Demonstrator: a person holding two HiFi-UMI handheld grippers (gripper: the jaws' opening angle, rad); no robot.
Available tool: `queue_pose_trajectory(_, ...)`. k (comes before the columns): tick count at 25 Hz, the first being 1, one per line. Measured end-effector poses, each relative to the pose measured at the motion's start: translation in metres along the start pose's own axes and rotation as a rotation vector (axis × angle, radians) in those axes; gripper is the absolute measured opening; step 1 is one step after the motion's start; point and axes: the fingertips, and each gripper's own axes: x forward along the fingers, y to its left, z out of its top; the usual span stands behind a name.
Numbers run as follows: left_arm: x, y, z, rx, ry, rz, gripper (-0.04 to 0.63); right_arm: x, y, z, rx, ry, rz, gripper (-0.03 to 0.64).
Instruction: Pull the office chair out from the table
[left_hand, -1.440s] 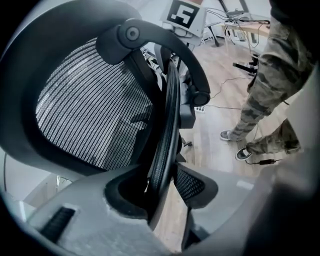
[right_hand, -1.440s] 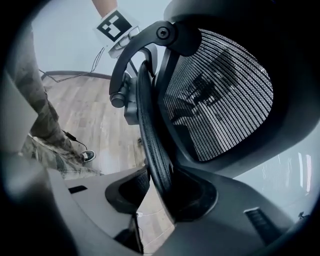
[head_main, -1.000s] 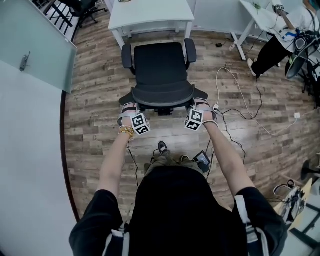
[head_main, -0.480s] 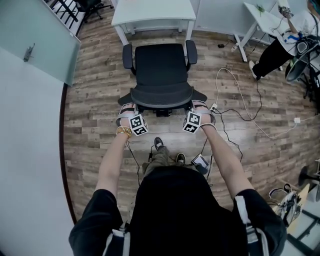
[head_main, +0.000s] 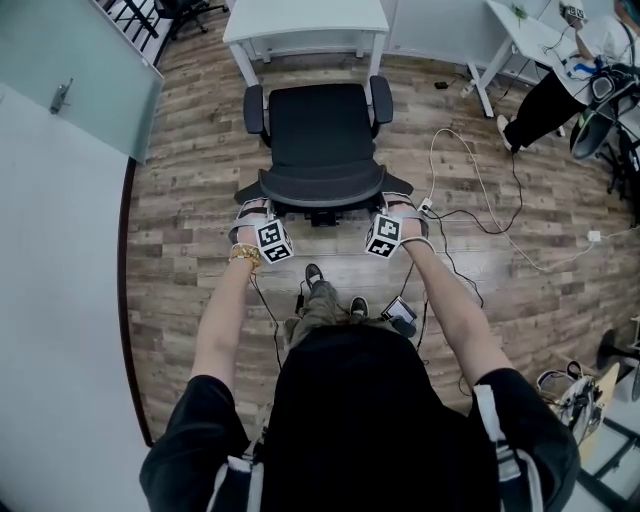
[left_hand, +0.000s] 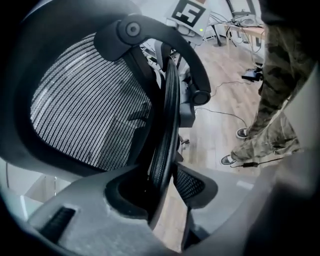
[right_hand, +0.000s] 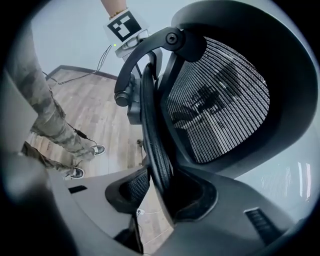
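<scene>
The black office chair stands on the wood floor, its seat just clear of the white table. Its mesh backrest faces me. At the backrest's left edge my left gripper is shut on the rim, and my right gripper is shut on the right edge. In the left gripper view the black backrest rim runs between the grey jaws of the left gripper. The right gripper view shows the backrest rim clamped the same way in the right gripper.
White and black cables trail over the floor to the right of the chair. A small dark device lies by my feet. A second white table and a seated person are at the upper right. A glass partition borders the left.
Both grippers stay clamped on the backrest. My feet have stepped, with both shoes now showing below the chair. The gap between chair and table looks about the same.
</scene>
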Motion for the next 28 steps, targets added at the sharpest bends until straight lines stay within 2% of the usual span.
queue_pose_trajectory(2, 0.0, -0.001, 0.0, 0.0, 0.014, -0.011, 0.17, -0.001, 0.0, 0.0, 0.014, -0.007, 0.012, 0.133)
queue_pose_trajectory(5, -0.01, 0.003, 0.007, -0.019, 0.012, 0.025, 0.17, -0.004, -0.002, 0.0, 0.059, -0.035, 0.022, 0.137)
queue_pose_trajectory(11, -0.054, 0.004, 0.028, -0.096, -0.074, 0.134, 0.163, -0.034, -0.002, 0.009, 0.12, -0.141, 0.02, 0.137)
queue_pose_trajectory(14, -0.083, 0.009, 0.041, -0.188, -0.127, 0.204, 0.157, -0.06, -0.006, 0.018, 0.141, -0.22, 0.01, 0.135)
queue_pose_trajectory(18, -0.126, 0.005, 0.073, -0.283, -0.236, 0.265, 0.149, -0.107, -0.008, 0.031, 0.256, -0.358, -0.016, 0.135)
queue_pose_trajectory(21, -0.157, 0.012, 0.097, -0.354, -0.33, 0.308, 0.143, -0.142, -0.013, 0.049, 0.295, -0.468, -0.046, 0.124)
queue_pose_trajectory(25, -0.195, 0.039, 0.124, -0.571, -0.486, 0.374, 0.134, -0.183, -0.031, 0.08, 0.327, -0.595, -0.127, 0.111)
queue_pose_trajectory(28, -0.216, 0.063, 0.143, -0.676, -0.578, 0.421, 0.132, -0.211, -0.049, 0.101, 0.337, -0.679, -0.188, 0.101)
